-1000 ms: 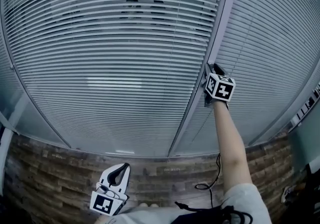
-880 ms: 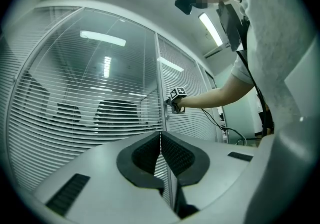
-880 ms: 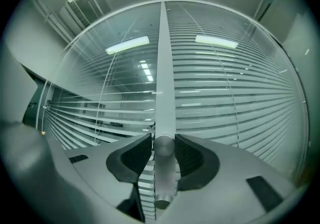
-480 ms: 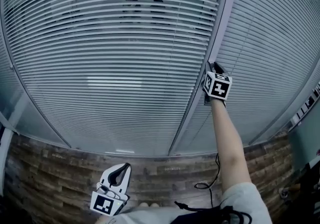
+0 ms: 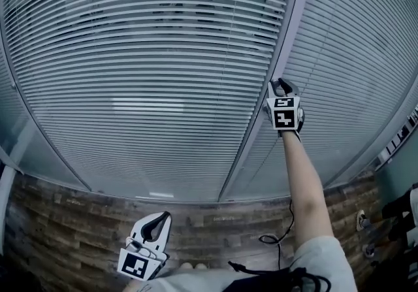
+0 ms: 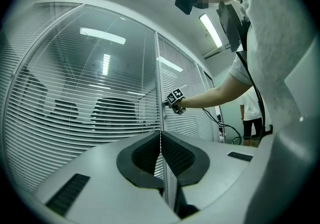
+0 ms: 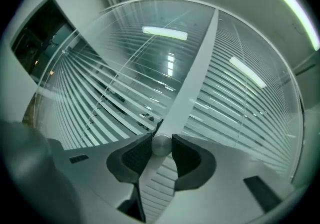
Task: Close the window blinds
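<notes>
- Gripping the round metal knob (image 7: 161,146) on the mullion (image 5: 290,16), your right tool (image 5: 281,85) has both pads pressed on it; this looks like the slat-tilting step.
- The window blinds (image 5: 150,75) behind the glass seem part open, since dark shapes show through them.
- Next, roll your wrist about the knob's axis and keep the pinch firm.
- Your left tool (image 5: 155,224) hangs low, jaws together and empty.
</notes>
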Demonstrator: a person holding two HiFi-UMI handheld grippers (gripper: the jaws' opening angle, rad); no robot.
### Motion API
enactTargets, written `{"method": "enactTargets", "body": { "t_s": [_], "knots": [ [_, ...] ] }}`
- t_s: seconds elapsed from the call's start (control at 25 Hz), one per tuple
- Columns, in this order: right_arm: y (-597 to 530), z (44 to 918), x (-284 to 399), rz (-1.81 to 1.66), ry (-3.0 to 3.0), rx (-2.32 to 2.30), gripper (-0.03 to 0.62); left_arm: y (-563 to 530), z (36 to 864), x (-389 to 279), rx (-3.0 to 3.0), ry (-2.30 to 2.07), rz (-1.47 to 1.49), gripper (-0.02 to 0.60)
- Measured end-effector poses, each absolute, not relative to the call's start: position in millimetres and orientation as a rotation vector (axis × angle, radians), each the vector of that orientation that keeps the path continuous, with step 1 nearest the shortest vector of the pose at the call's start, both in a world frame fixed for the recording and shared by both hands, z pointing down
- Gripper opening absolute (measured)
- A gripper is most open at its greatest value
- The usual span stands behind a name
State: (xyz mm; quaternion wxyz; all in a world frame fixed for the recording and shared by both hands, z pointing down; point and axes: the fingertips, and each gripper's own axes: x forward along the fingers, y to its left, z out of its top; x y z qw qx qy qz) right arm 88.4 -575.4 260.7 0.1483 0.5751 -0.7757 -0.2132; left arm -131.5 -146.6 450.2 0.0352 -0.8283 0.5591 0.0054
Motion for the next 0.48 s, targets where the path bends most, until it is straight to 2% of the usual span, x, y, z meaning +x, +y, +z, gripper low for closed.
{"method": "enactTargets", "body": {
  "t_s": [0.48],
  "knots": [
    [-572.8, 258.0, 82.0, -0.915, -1.972, 1.427, 0.133, -147.4, 446.2, -127.9, -2.553, 1.704, 0.006, 0.018]
  ]
}}
